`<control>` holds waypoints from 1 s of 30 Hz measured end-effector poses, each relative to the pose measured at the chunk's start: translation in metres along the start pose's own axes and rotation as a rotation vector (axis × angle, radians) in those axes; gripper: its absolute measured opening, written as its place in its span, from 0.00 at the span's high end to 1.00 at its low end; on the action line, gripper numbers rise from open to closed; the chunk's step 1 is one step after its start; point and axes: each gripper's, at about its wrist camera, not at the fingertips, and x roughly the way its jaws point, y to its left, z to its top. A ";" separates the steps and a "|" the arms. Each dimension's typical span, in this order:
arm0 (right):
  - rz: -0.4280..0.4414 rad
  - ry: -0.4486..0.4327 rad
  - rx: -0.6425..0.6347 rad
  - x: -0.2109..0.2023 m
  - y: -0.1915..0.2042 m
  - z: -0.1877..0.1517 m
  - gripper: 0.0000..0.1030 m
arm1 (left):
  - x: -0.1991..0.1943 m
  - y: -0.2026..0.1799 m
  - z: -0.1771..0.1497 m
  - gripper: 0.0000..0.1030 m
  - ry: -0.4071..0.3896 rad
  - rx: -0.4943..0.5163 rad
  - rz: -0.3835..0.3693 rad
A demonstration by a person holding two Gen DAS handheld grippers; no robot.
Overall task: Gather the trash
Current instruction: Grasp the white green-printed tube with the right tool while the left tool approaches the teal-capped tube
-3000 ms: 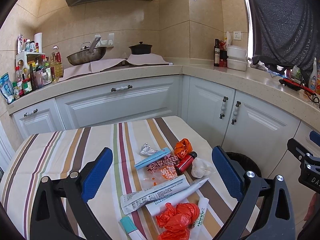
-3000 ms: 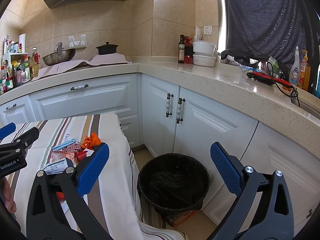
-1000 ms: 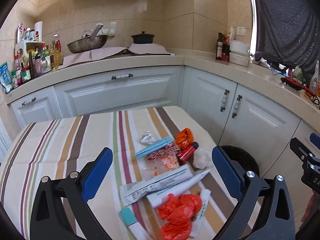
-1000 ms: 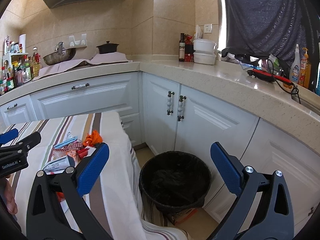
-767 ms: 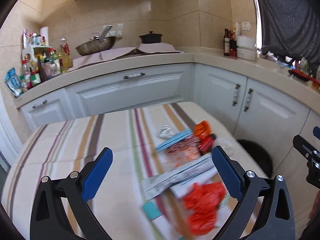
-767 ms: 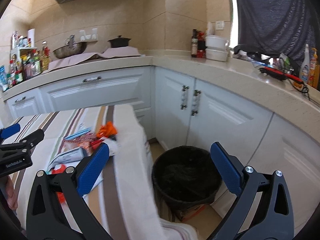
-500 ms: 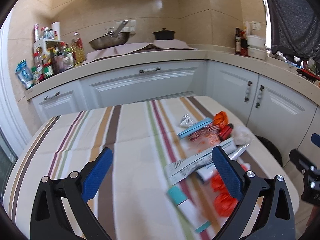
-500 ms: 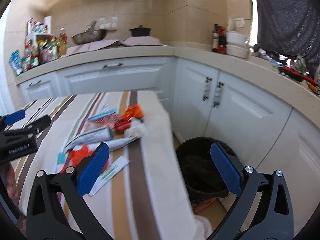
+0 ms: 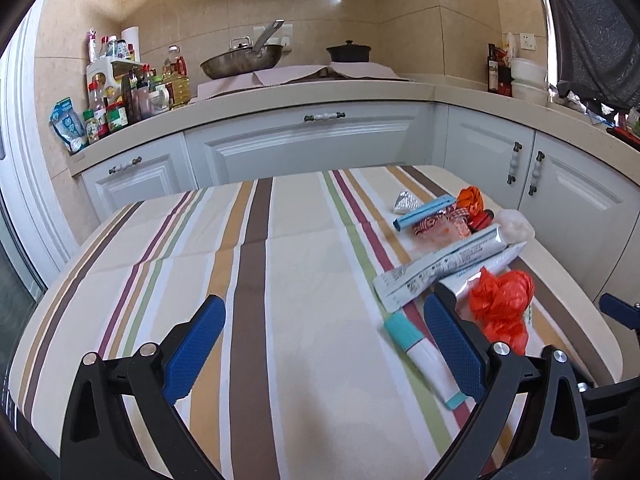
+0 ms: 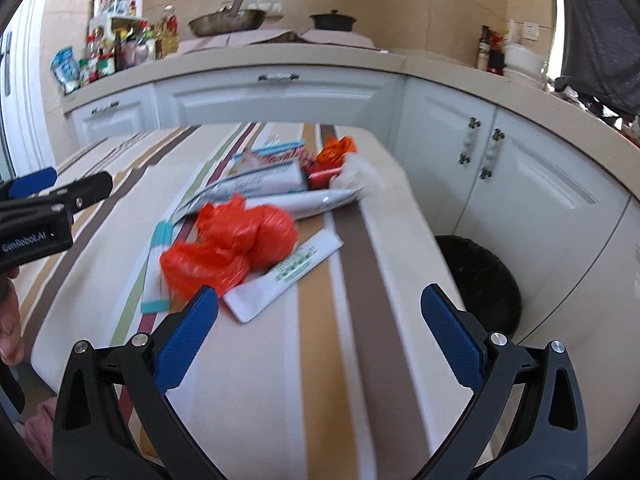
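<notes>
A kitchen with white cabinets (image 9: pixel 308 148) and a beige counter (image 9: pixel 280 94) surrounds a table covered by a striped cloth (image 9: pixel 280 280); a wok (image 9: pixel 240 65) and a black pot (image 9: pixel 348 53) stand on the counter at the back. The trash lies in a loose cluster on the table's right half: a red plastic bag (image 10: pixel 236 240) nearest the front, touching a white paper sleeve (image 10: pixel 286 276) beneath it; a white tube with teal ends (image 9: pixel 420 354) just beside the bag; a grey tube (image 9: pixel 440 266) and a second, silver tube (image 10: pixel 312 202) behind it; a blue strip (image 9: pixel 424 212), an orange wrapper (image 9: pixel 470 198) and a white crumpled wad (image 9: pixel 516 222) at the far end. A black bin (image 10: pixel 484 284) stands on the floor just beside the table's right edge, below the cabinets. The left gripper (image 9: pixel 324 344) is held level above the bare striped cloth, fingers spread wide, holding nothing; its right finger (image 9: pixel 452 348) overlaps the teal-ended tube in view. The right gripper (image 10: pixel 318 338) hovers over the table's near right corner, fingers likewise wide apart and empty; its left finger (image 10: pixel 186 334) sits just in front of the red bag.
</notes>
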 end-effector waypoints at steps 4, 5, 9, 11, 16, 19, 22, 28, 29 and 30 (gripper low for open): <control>-0.019 0.011 -0.044 0.011 0.012 -0.001 0.04 | 0.002 0.003 -0.004 0.06 0.010 -0.010 -0.001; -0.026 0.018 -0.059 0.015 0.016 -0.002 0.04 | 0.002 0.003 -0.005 0.06 0.013 -0.012 -0.002; -0.071 0.033 -0.090 0.023 0.019 -0.005 0.04 | 0.005 0.004 -0.006 0.06 0.020 -0.018 -0.009; -0.092 0.040 -0.069 0.024 0.012 -0.005 0.04 | 0.006 0.003 -0.007 0.06 0.024 -0.017 -0.012; -0.168 0.052 -0.004 0.024 -0.018 -0.007 0.04 | 0.011 -0.002 -0.008 0.06 0.038 -0.019 -0.029; -0.186 0.044 0.039 0.021 -0.034 -0.006 0.04 | 0.015 -0.007 -0.010 0.06 0.049 -0.016 -0.042; -0.154 0.010 0.064 0.013 -0.038 -0.002 0.05 | 0.019 -0.011 -0.011 0.06 0.061 -0.016 -0.054; -0.053 0.016 0.079 0.018 -0.037 0.006 0.42 | 0.020 -0.018 -0.012 0.06 0.058 -0.022 -0.074; -0.031 0.025 0.089 0.021 -0.037 0.007 0.47 | 0.020 -0.018 -0.012 0.06 0.057 -0.023 -0.075; -0.017 0.030 0.095 0.023 -0.035 0.008 0.51 | 0.020 -0.018 -0.013 0.06 0.058 -0.024 -0.073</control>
